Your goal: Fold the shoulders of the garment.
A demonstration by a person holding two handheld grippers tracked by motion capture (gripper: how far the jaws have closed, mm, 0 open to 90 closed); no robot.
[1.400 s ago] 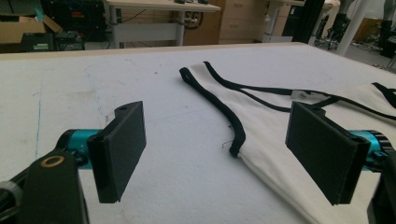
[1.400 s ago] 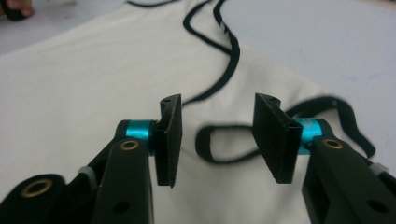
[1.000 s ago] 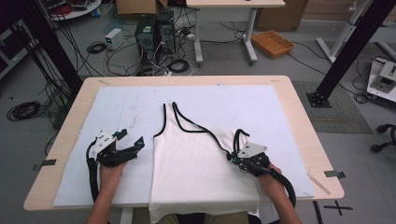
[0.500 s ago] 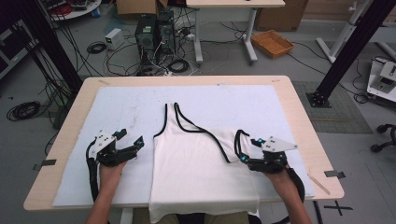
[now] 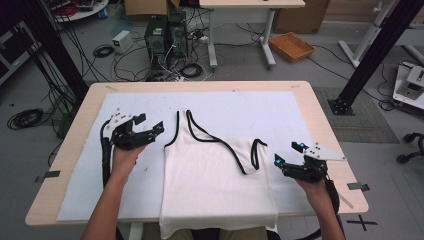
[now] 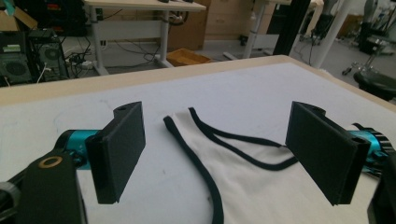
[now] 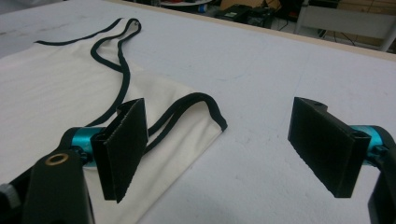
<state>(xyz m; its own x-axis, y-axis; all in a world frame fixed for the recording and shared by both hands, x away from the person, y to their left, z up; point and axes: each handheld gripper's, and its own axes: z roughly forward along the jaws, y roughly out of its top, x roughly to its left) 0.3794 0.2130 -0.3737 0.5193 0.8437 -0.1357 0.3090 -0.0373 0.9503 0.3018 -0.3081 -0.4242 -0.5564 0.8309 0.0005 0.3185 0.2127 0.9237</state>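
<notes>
White sleeveless cotton top with black trim (image 5: pixel 215 185) flat on worktop (image 5: pixel 75 140); left tongs (image 5: pixel 148 127) spread left of it, right tongs (image 5: pixel 287 156) just opened, empty, right of it.

The right gripper (image 5: pixel 286 154) now stands off the white tank top (image 5: pixel 215 190), just beside its folded strap, where a second ago its fingertips pinched the black trim; its jaws have just been opening, with nothing between them. The left gripper (image 5: pixel 149 124) sits higher and farther up the table, its fingertips nearer the top's left strap.
</notes>
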